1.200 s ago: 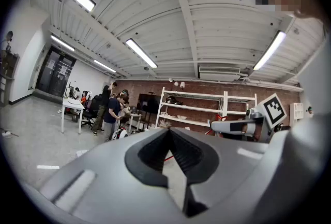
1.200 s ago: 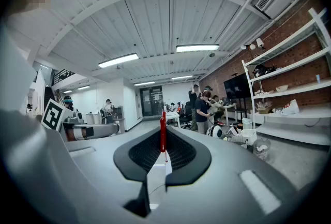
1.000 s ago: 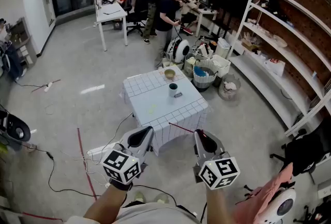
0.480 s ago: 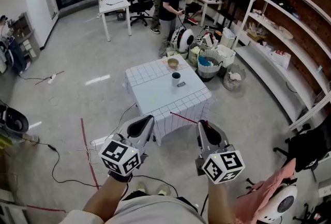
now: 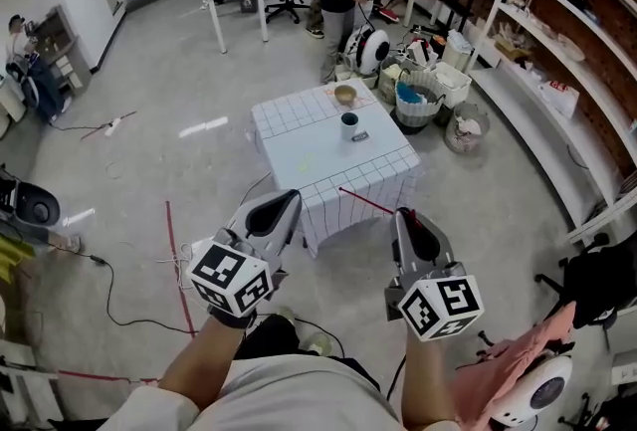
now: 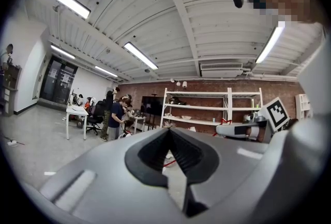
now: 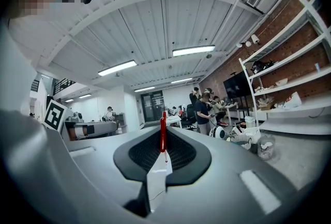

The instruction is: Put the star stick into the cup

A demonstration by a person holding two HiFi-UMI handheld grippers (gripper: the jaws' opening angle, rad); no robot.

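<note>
A dark cup [image 5: 349,125] stands upright on a small table [image 5: 299,135] covered with a white grid cloth, a few steps ahead of me. My right gripper [image 5: 410,220] is shut on a thin red star stick [image 5: 364,201], which juts up and to the left from its jaws, short of the table. The red stick [image 7: 163,134] shows pinched between the jaws in the right gripper view. My left gripper [image 5: 282,207] is shut with nothing in it, level with the right one. Its jaws meet in the left gripper view [image 6: 169,137].
On the table, a small bowl [image 5: 345,96] sits behind the cup and a small dark object [image 5: 360,136] beside it. Baskets and bins [image 5: 418,96] crowd the floor right of the table. Cables [image 5: 179,265] trail on the floor at left. Shelving [image 5: 557,41] lines the right wall. People stand at the back.
The table has drifted up and to the right in the head view, and the grippers sit a little lower. Both grippers stay shut, the right one still holding the stick.
</note>
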